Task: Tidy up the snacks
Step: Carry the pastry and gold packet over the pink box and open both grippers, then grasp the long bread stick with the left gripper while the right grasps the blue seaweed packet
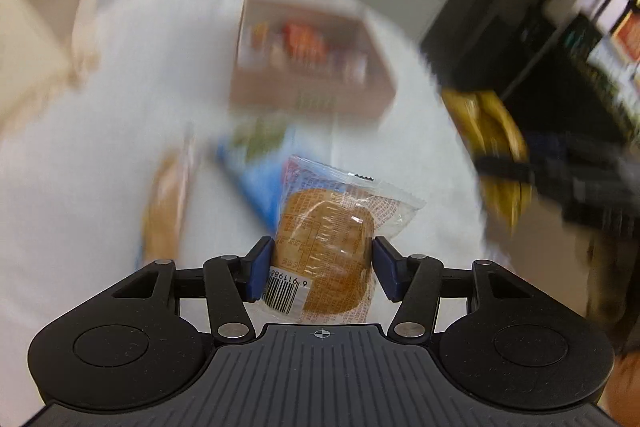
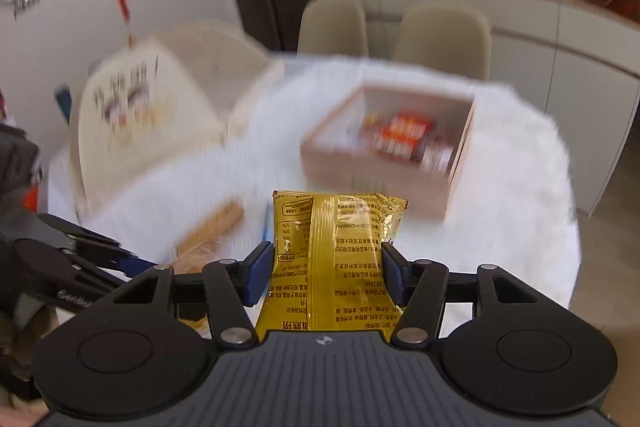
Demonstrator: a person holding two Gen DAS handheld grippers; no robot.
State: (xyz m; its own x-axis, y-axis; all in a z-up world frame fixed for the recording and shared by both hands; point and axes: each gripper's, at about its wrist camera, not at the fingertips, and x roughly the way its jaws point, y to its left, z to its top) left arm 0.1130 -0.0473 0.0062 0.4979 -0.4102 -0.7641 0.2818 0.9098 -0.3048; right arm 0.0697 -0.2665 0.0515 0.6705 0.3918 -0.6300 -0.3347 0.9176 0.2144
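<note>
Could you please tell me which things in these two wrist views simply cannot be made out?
- Snacks inside the box: left wrist view, motion blur; only red wrappers show.
- Blue packet: left view, blurred, partly behind the cake packet.
- Printing on the tilted cream panel: right view, blurred.
- Yellow packet: lower end hidden by the right gripper body.

Left tool (image 1: 323,269): matte black linkage arms, silver pivot screws, blue pads (image 1: 261,269), a ribbed grey housing with a small crosshair mark. Right tool (image 2: 327,273): same build, round black discs flanking that ribbed housing.
</note>
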